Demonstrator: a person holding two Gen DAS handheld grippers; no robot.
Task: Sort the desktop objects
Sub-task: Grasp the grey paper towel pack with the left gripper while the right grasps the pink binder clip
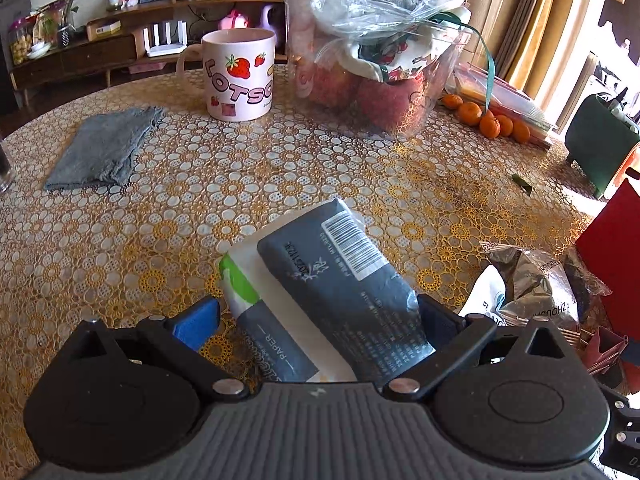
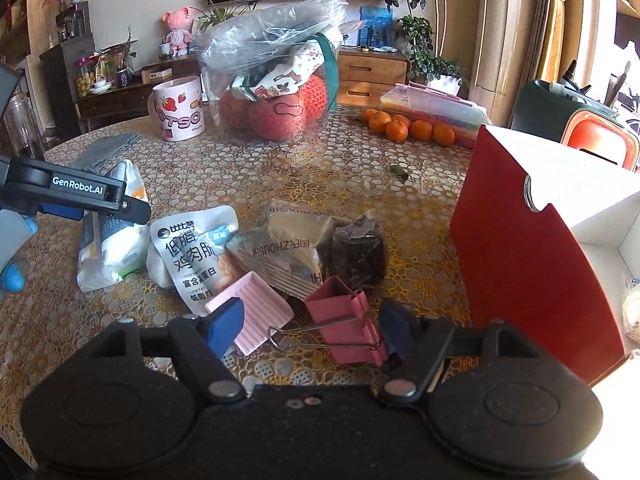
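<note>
Tissue packs lie between the left gripper's fingers, low over the patterned table; the pink binder clip lies between the right gripper's fingers.

Left gripper: the right finger touches the dark pack, the left blue pad stands clear of the white one, and the packs' near ends are cut off by the gripper body, so a grasp cannot be confirmed. Right gripper: jaws parted, neither pad pressing the clip; a pink ribbed item lies just left of it, partly covered. Snack pouches overlap beyond. The red box at right is cut off by the frame edge. The mug stands far.
</note>
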